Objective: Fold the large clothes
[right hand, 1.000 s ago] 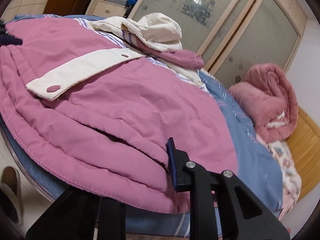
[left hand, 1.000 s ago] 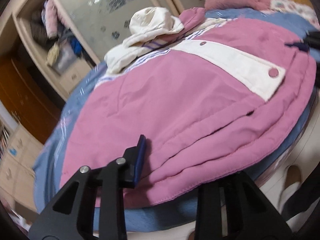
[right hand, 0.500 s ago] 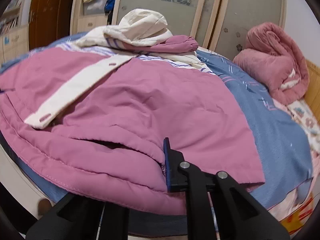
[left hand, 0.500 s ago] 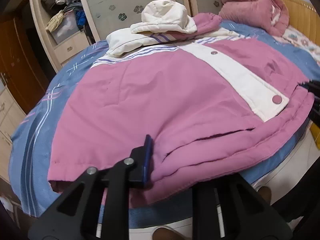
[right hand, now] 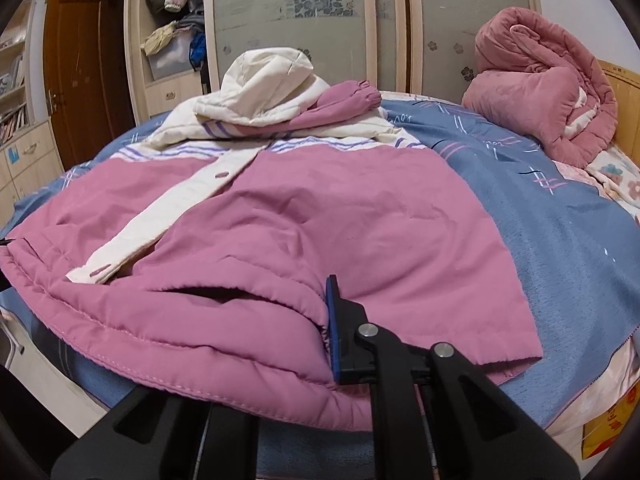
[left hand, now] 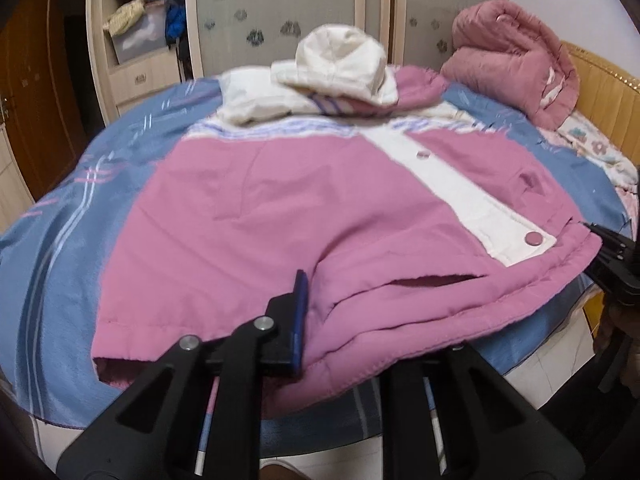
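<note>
Both views have rolled level since a second ago, and each set of jaws, then closing, now pinches the jacket's hem. Narrow and clamped, the left gripper [left hand: 320,320] has pink fabric bunched between its blue pad and the hidden opposite finger, at the hem on the left side of the jacket [left hand: 320,208]. Likewise the right gripper [right hand: 316,320] holds a fold of hem on the jacket's right side; its far finger is buried under cloth.

From the left wrist view, the right gripper's black tip shows at the hem's far right corner.

Spread front-up on the blue bedspread [right hand: 560,248], the jacket runs lengthwise away from the cameras, hem nearest at the bed's foot edge, cream hood [right hand: 264,80] farthest, toward the wardrobe doors [right hand: 292,12]. Its cream button placket [left hand: 460,200] lies along that axis, and one pink sleeve is folded across below the hood.

Open bedspread lies on both sides of the jacket. A rolled pink quilt [right hand: 544,80] sits well apart, near the headboard.
</note>
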Demonstrator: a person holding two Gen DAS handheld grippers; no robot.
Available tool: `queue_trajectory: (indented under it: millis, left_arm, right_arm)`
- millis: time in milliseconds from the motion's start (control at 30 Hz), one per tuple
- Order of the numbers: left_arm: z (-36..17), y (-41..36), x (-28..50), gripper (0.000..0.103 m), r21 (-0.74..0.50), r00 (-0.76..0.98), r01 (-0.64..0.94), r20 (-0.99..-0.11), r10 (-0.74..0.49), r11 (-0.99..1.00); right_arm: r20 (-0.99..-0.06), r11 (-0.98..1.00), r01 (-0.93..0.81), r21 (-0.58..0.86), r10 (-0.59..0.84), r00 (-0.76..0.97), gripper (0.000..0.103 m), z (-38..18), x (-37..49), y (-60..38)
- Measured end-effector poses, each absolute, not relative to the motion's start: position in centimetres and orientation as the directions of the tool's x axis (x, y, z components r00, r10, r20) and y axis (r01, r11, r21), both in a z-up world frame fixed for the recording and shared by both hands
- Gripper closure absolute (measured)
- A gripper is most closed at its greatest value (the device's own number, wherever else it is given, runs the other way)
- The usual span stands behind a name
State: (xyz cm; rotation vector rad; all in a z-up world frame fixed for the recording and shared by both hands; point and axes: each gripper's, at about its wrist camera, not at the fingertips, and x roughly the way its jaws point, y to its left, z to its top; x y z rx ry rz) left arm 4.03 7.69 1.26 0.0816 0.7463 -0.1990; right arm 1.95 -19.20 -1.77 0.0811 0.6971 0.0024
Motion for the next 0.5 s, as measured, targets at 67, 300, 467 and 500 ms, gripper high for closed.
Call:
queue_trajectory:
  millis: [67,300,467,500]
  left_arm:
    - [1.7,7.9,3.7,0.089,-0.003,0.735,0.209,-0.659,-0.159,0.978]
    - [4.1,7.9,3.5,0.089,0.026,0.822,0.196,-0.55,-0.149,0.98]
    - [8.8,7.8,7.5,0.09,0.072,0.856,0.212,-0.494,-0.15,0.975]
    - [10.0,7.6,8.7,0.09,0.101,0.867,0.212,-0.478,-0.14,0.972]
  right_arm:
    - [-0.626,0.997,0.026,0.071,0.024,0.78,0.092,-1.3,1.7,-19.0]
    - [-0.514,1.0,0.028,0.014,-0.017,0.857,0.094,2.2,1.7,-18.6]
    - [-0.425,0.999,0.019,-0.032,-0.031,0.905,0.095,6.7,5.2,-18.7]
    - [-0.399,0.999,0.02,-0.048,-0.037,0.916,0.095,8.0,6.7,-18.8]
